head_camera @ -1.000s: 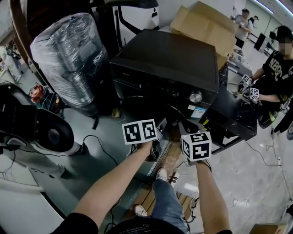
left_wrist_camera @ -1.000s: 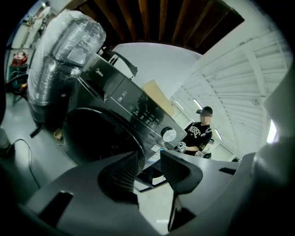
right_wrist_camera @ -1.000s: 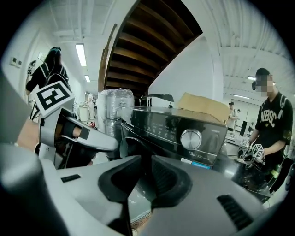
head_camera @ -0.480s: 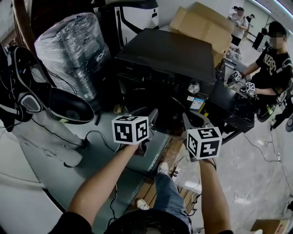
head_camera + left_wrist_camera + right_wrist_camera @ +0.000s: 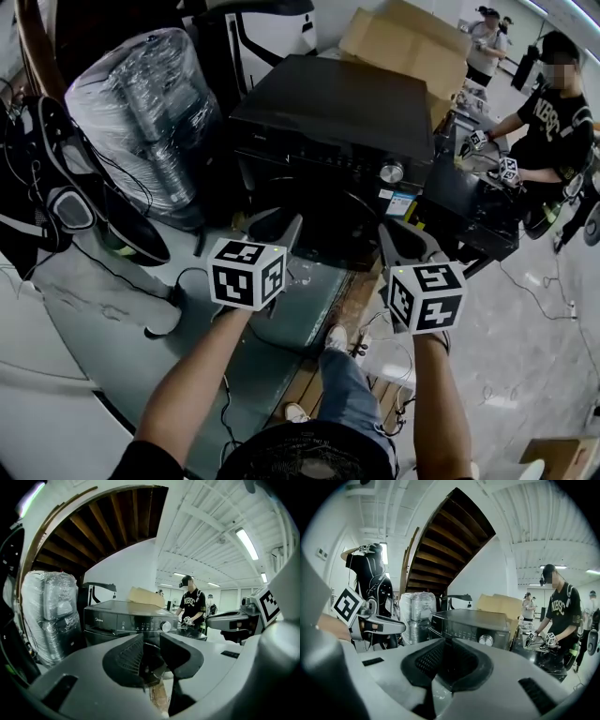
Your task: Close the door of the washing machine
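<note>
Left hand-held gripper [image 5: 276,221], empty jaws closing, hangs clear of washing machine [image 5: 337,103].

Under the stairs, where I work.
Brown wooden stairs [image 5: 454,541] climb past a white wall [image 5: 126,569]; strip lights [image 5: 246,543] glow overhead, and the grey floor [image 5: 525,356] shines.

left hand-held gripper [image 5: 273,225]: closing, empty | right hand-held gripper [image 5: 405,244]: closing, empty

The left gripper [image 5: 151,641] hides most of the washing machine [image 5: 122,618] door.
</note>
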Action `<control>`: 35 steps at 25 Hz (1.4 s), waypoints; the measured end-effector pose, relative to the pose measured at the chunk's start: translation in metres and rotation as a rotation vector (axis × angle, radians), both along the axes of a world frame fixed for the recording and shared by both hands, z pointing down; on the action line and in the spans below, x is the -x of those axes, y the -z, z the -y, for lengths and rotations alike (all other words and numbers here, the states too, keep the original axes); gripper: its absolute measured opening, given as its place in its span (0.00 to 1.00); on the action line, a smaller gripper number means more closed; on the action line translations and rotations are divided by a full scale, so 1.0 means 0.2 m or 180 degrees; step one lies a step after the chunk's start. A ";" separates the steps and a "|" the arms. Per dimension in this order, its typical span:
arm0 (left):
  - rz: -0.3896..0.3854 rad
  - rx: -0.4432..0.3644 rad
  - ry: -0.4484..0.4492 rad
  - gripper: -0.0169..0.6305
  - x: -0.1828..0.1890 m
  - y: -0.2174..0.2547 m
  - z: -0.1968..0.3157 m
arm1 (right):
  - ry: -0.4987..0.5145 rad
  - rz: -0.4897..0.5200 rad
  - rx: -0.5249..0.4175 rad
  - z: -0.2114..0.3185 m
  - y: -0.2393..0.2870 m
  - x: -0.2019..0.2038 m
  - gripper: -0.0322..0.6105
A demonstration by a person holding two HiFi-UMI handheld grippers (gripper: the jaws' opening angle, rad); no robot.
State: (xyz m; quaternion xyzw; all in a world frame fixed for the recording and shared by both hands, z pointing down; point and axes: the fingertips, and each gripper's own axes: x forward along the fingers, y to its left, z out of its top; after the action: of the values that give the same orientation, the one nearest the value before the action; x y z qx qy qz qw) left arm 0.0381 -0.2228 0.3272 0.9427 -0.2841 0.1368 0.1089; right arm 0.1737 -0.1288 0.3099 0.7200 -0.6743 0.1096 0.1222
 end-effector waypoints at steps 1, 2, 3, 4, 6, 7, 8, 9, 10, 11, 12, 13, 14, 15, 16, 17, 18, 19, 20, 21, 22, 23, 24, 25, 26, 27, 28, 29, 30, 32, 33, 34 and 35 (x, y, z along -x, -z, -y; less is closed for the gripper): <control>-0.0001 -0.0021 0.0007 0.22 0.00 0.01 0.01 | -0.0007 0.0002 -0.0016 0.00 0.01 0.00 0.13; 0.0007 -0.0054 0.0010 0.21 0.01 0.02 0.01 | -0.0016 0.0001 -0.0030 -0.01 0.02 -0.01 0.13; 0.0028 -0.0101 0.0006 0.21 0.01 0.03 0.01 | -0.0031 0.0001 -0.0044 -0.01 0.02 -0.01 0.13; 0.0057 -0.0158 -0.0008 0.21 0.01 0.04 0.01 | -0.0048 0.0004 -0.0057 -0.02 0.03 -0.02 0.13; 0.0118 -0.0270 -0.0049 0.21 0.01 0.05 0.00 | -0.0079 0.0011 -0.0086 -0.03 0.04 -0.04 0.13; 0.0141 -0.0313 -0.0062 0.21 0.01 0.05 0.00 | -0.0087 0.0020 -0.0107 -0.04 0.05 -0.05 0.13; 0.0156 -0.0349 -0.0065 0.21 0.02 0.05 -0.01 | -0.0090 0.0034 -0.0134 -0.04 0.05 -0.05 0.13; 0.0170 -0.0381 -0.0061 0.21 0.03 0.05 -0.01 | -0.0089 0.0046 -0.0164 -0.04 0.07 -0.06 0.13; 0.0186 -0.0414 -0.0056 0.20 0.03 0.05 -0.01 | -0.0087 0.0047 -0.0192 -0.04 0.08 -0.06 0.13; 0.0206 -0.0447 -0.0053 0.20 0.04 0.05 -0.01 | -0.0083 0.0033 -0.0211 -0.05 0.09 -0.06 0.12; 0.0225 -0.0477 -0.0050 0.20 0.04 0.05 -0.01 | -0.0075 0.0005 -0.0223 -0.05 0.09 -0.06 0.12; 0.0238 -0.0501 -0.0047 0.19 0.04 0.05 -0.01 | -0.0063 -0.0024 -0.0232 -0.04 0.10 -0.05 0.12; 0.0241 -0.0520 -0.0042 0.18 0.05 0.05 -0.02 | -0.0051 -0.0042 -0.0242 -0.04 0.11 -0.05 0.12; 0.0236 -0.0539 -0.0036 0.18 0.05 0.05 -0.02 | -0.0041 -0.0044 -0.0256 -0.04 0.11 -0.05 0.12; 0.0231 -0.0560 -0.0028 0.17 0.06 0.06 -0.02 | -0.0036 -0.0036 -0.0273 -0.04 0.12 -0.04 0.12; 0.0229 -0.0579 -0.0017 0.16 0.06 0.06 -0.02 | -0.0035 -0.0030 -0.0286 -0.04 0.13 -0.04 0.11; 0.0233 -0.0595 -0.0005 0.16 0.06 0.06 -0.02 | -0.0039 -0.0028 -0.0291 -0.04 0.13 -0.04 0.11; 0.0236 -0.0604 0.0009 0.15 0.07 0.06 -0.01 | -0.0043 -0.0026 -0.0291 -0.04 0.12 -0.04 0.11; 0.0237 -0.0607 0.0025 0.15 0.07 0.06 -0.01 | -0.0045 -0.0022 -0.0290 -0.04 0.12 -0.04 0.10; 0.0237 -0.0610 0.0038 0.15 0.07 0.06 -0.01 | -0.0044 -0.0019 -0.0291 -0.04 0.12 -0.04 0.10; 0.0237 -0.0618 0.0044 0.14 0.07 0.06 0.00 | -0.0042 -0.0022 -0.0294 -0.03 0.12 -0.04 0.10; 0.0239 -0.0634 0.0042 0.14 0.06 0.06 0.00 | -0.0038 -0.0031 -0.0295 -0.03 0.12 -0.04 0.09; 0.0242 -0.0650 0.0035 0.14 0.05 0.07 0.01 | -0.0032 -0.0042 -0.0292 -0.02 0.12 -0.04 0.09; 0.0242 -0.0659 0.0030 0.13 0.05 0.07 0.01 | -0.0026 -0.0050 -0.0291 -0.02 0.12 -0.04 0.09; 0.0236 -0.0657 0.0031 0.13 0.04 0.07 0.02 | -0.0021 -0.0052 -0.0290 -0.01 0.12 -0.04 0.09; 0.0227 -0.0648 0.0036 0.13 0.04 0.07 0.02 | -0.0016 -0.0048 -0.0289 0.00 0.11 -0.05 0.09; 0.0220 -0.0639 0.0042 0.12 0.03 0.07 0.03 | -0.0013 -0.0043 -0.0287 0.00 0.11 -0.05 0.09; 0.0217 -0.0633 0.0047 0.12 0.03 0.07 0.03 | -0.0013 -0.0039 -0.0284 0.00 0.10 -0.05 0.09; 0.0218 -0.0631 0.0051 0.12 0.03 0.07 0.03 | -0.0015 -0.0037 -0.0281 0.00 0.10 -0.05 0.09; 0.0220 -0.0630 0.0056 0.11 0.03 0.07 0.03 | -0.0023 -0.0035 -0.0282 0.00 0.10 -0.05 0.09; 0.0218 -0.0630 0.0056 0.11 0.03 0.07 0.04 | -0.0026 -0.0035 -0.0285 0.00 0.10 -0.05 0.09; 0.0212 -0.0629 0.0056 0.10 0.03 0.07 0.04 | -0.0029 -0.0036 -0.0289 0.00 0.10 -0.05 0.09; 0.0203 -0.0628 0.0057 0.10 0.03 0.07 0.04 | -0.0031 -0.0039 -0.0291 0.00 0.10 -0.06 0.09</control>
State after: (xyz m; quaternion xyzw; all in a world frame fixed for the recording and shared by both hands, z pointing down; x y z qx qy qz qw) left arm 0.0326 -0.2303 0.3127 0.9415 -0.3079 0.1371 0.0076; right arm 0.1848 -0.1294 0.2898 0.7288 -0.6743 0.0749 0.0927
